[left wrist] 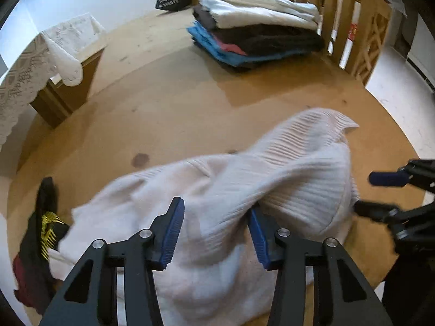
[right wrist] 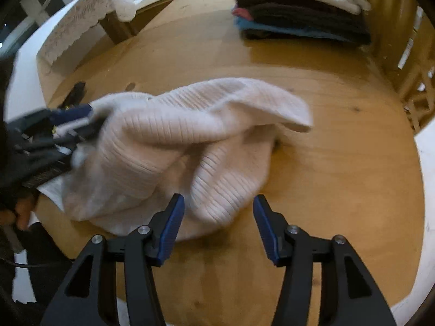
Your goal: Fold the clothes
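My left hand-held gripper [left wrist: 214, 233] hangs over the crumpled sweater [left wrist: 217, 190] in the lower middle of its view. Its jaws are parted with knit bunched between them, and one fold drapes over the right pad. I cannot tell whether they pinch it yet.

My right hand-held gripper [right wrist: 217, 231] is released, jaws wide. It sits just short of the sweater's [right wrist: 190, 135] ribbed lower fold at the frame's centre, with nothing held.

The sweater lies heaped on the worktop [right wrist: 339, 163], not yet spread. I judge both grippers are placed to take opposite sides and pull it flat before folding.

A folded stack [left wrist: 258, 32] sits upper right, likely where the sweater ends up. A dark garment [left wrist: 40, 244] waits at lower left.
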Demonstrator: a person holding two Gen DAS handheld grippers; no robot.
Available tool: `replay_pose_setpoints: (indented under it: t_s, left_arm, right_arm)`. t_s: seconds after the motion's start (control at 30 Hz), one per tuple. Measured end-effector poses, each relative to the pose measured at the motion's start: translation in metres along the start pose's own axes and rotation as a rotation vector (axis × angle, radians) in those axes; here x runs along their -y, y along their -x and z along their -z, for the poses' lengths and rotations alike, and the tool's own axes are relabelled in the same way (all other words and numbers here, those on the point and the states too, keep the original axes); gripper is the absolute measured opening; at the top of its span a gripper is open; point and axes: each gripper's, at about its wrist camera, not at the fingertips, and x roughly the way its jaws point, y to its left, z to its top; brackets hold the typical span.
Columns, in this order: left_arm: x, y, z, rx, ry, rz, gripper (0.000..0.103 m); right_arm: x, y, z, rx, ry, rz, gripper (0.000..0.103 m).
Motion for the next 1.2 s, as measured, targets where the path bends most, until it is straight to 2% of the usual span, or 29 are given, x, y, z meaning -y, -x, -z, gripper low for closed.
replay_pose_setpoints:
  t_s: [0.03,0.07,0.1,0.17,0.23,0.3,0.37,0.5,0.6,0.63,0.67,0.7,0.73,0.83,0.87,1.0,1.1,1.2]
  left_arm:
    - [-0.004,0.002,0.000,-0.001,0.007,0.007,0.045]
    - [-0.008,0.005,0.001,-0.002,0.014,0.014,0.045]
    - [-0.010,0.007,0.002,-0.003,0.018,0.025,0.045]
    - [-0.009,0.017,0.007,-0.002,0.021,0.063,0.049]
    - [0.000,0.030,0.015,0.010,0.007,0.117,0.062]
    - [0.014,0.038,0.020,0.026,-0.026,0.165,0.069]
    - [0.038,0.041,0.025,0.036,-0.090,0.158,0.069]
    - [0.076,0.034,0.029,0.043,-0.195,0.082,0.070]
    - [0.082,0.019,0.023,0.010,-0.177,0.120,0.070]
    - [0.081,0.013,0.020,-0.002,-0.166,0.126,0.067]
    - [0.079,0.004,0.016,-0.018,-0.158,0.117,0.060]
    - [0.076,-0.003,0.014,-0.034,-0.149,0.119,0.030]
    - [0.070,-0.008,0.011,-0.048,-0.127,0.148,0.009]
    - [0.050,-0.011,0.002,-0.046,-0.070,0.257,0.008]
    - [0.042,-0.007,-0.001,-0.032,-0.062,0.260,0.008]
    - [-0.008,0.031,-0.018,0.059,-0.024,0.160,0.007]
    - [-0.075,0.084,-0.035,0.157,0.061,0.064,0.007]
    - [-0.140,0.154,-0.052,0.271,0.135,-0.033,0.007]
  right_arm:
    - [0.000,-0.004,-0.001,-0.005,-0.007,-0.015,0.051]
    - [-0.001,-0.008,-0.002,-0.009,-0.014,-0.030,0.037]
    - [-0.001,-0.012,-0.003,-0.014,-0.021,-0.044,0.009]
    - [0.004,-0.011,-0.002,-0.022,-0.059,-0.081,0.009]
    - [0.006,-0.003,-0.001,-0.009,-0.069,-0.094,0.009]
    - [0.006,0.004,0.000,0.003,-0.054,-0.092,0.009]
    - [0.002,0.005,0.001,0.006,-0.036,-0.084,0.009]
    - [0.000,0.005,0.001,0.013,-0.024,-0.080,0.010]
    - [0.002,0.004,0.001,0.018,-0.033,-0.090,0.010]
    - [0.003,0.003,0.002,0.019,-0.040,-0.095,0.009]
    - [0.005,0.002,0.002,0.020,-0.047,-0.098,0.010]
    - [0.007,0.001,0.003,0.020,-0.054,-0.101,0.009]
    - [0.009,0.001,0.004,0.022,-0.059,-0.105,0.009]
    - [0.012,0.004,0.003,0.035,-0.062,-0.106,0.009]
    - [0.012,0.009,0.001,0.043,-0.054,-0.092,0.009]
    - [0.012,0.036,-0.008,0.089,-0.023,-0.043,0.009]
    - [0.006,0.088,-0.026,0.184,-0.004,-0.018,0.009]
    - [-0.014,0.156,-0.054,0.307,0.058,0.050,0.008]
